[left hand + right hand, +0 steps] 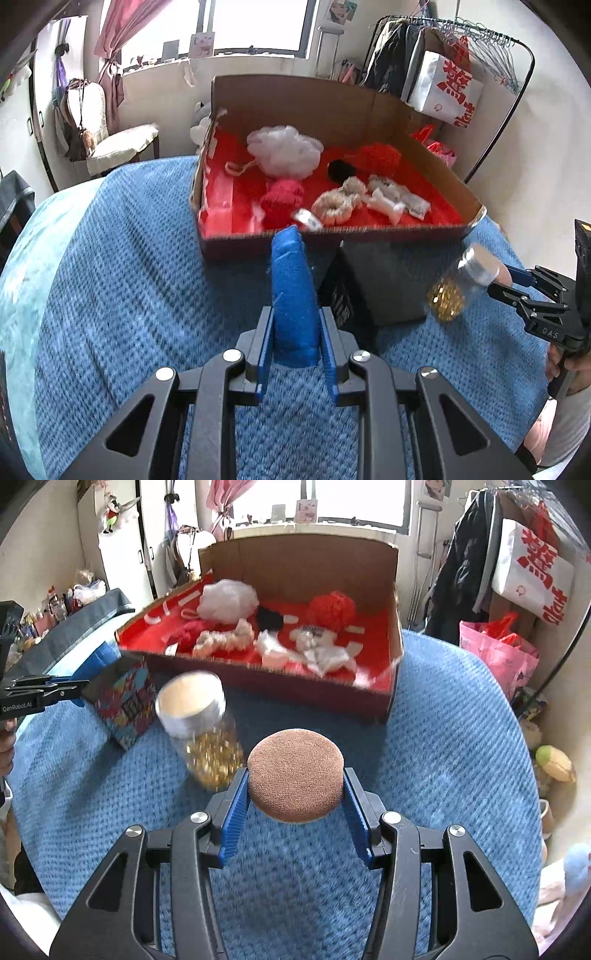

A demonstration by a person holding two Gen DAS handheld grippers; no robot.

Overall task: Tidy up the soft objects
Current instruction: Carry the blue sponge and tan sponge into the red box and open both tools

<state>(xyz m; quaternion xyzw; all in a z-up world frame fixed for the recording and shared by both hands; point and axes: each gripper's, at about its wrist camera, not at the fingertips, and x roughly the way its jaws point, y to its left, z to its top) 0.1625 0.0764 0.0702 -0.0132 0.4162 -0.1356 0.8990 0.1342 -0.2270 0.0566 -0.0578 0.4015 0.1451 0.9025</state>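
A blue knitted blanket covers the bed, in a bedroom with a window, a pink curtain and a clothes rack along the far wall. The left gripper is clamped narrowly on a flat blue sponge that stands on edge between its blue pads, its top reaching the near wall of the cardboard box. The right gripper pinches a round brown pad by its sides, held just above the blanket and short of the box.

Just left of the brown pad, a clear jar with a silver lid and gold contents stands tilted and blurred; whether it touches the pad I cannot tell. Beside it sits a dark printed carton, close against the box's near wall. Open blanket stretches to the right of the right gripper and to the left of the left one, up to the bed's edges.

The box has a tall back wall, a low front and a red lining. Inside lie a white mesh pouf, a red pouf, a pink one, a black tuft, beige fluffy scrunchies and white crumpled wrappers.
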